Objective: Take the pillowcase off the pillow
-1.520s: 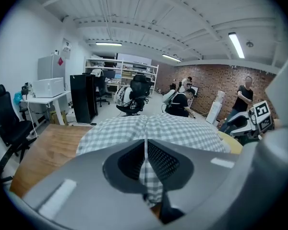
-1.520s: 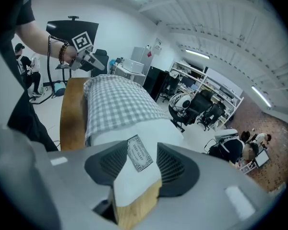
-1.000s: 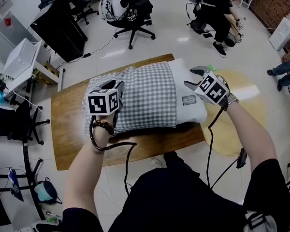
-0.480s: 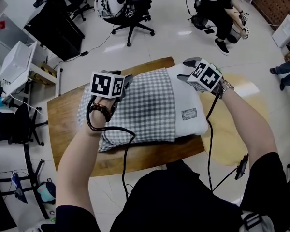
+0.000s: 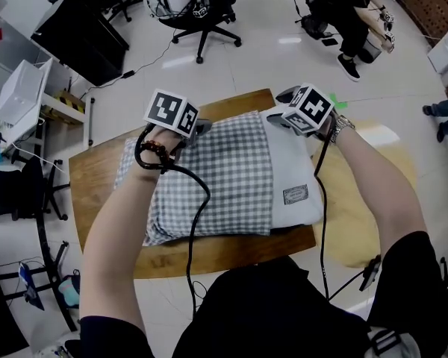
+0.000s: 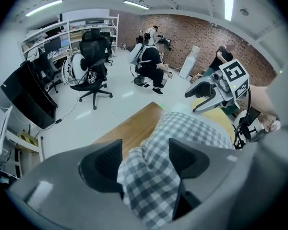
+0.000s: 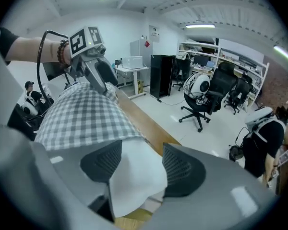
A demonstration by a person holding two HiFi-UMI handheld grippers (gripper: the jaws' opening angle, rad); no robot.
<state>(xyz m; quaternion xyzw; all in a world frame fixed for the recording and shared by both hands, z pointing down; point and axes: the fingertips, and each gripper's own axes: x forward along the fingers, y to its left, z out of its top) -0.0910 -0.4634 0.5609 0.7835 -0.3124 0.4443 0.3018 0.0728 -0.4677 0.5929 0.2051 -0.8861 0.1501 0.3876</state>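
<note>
Grey-and-white checked cloth, the pillowcase (image 5: 224,177), is covering the left and middle of the pillow (image 5: 293,162), whose white right end is sticking out bare. Both are lying on the wooden bench (image 5: 93,207). Both grippers are sitting at the pillow's far edge.

The left gripper (image 6: 145,159) is straddling a raised fold of the checked fabric. Its jaws have just been opening and are standing wide, with cloth lying between the pads but not pinched. The right gripper (image 7: 140,163) is straddling the far corner of the bare white end. Its jaws have also just been opening and are standing fairly wide, clamping nothing.

By the look of it, the work is sitting at the grasping step, with most of the case yet to come off. The next move is likely calling for both grippers to close, the right pinning the pillow corner and the left nipping only the cloth layer. The left would then be drawing the case away from the bare end. Catching the filling along with the cloth would be dragging the whole pillow along.
</note>
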